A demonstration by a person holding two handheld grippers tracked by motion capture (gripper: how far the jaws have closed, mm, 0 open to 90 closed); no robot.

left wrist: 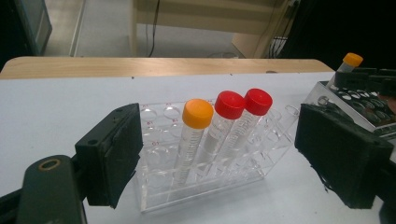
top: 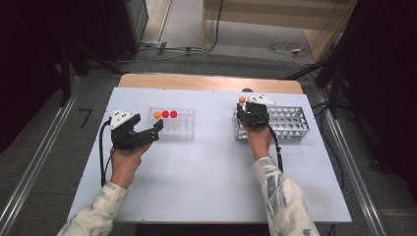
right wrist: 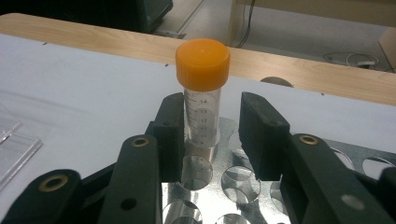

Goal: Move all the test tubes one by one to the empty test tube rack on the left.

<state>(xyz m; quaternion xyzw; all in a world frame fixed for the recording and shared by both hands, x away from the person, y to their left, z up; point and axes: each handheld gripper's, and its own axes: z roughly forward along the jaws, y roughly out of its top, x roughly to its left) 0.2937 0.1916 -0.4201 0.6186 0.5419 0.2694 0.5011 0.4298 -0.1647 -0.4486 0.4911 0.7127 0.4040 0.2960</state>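
Note:
A clear plastic rack (top: 182, 125) on the white table holds an orange-capped tube (left wrist: 197, 114) and two red-capped tubes (left wrist: 229, 105) (left wrist: 258, 101) in one row. My left gripper (top: 156, 131) rests at the rack's near left corner. It stands open, with its wide pads (left wrist: 112, 154) either side of the rack's end. To the right stands a metal rack (top: 290, 123) with one orange-capped tube (right wrist: 202, 63) upright in a corner hole. My right gripper (right wrist: 212, 121) straddles that tube below the cap. The left pad is close against it and a gap remains at the right pad.
A bare wooden strip (top: 211, 82) runs along the white table's (top: 206, 172) far edge. Most holes of the metal rack (right wrist: 233, 179) stand vacant. Cables lie on the floor beyond the table, and dark curtains hang at both sides.

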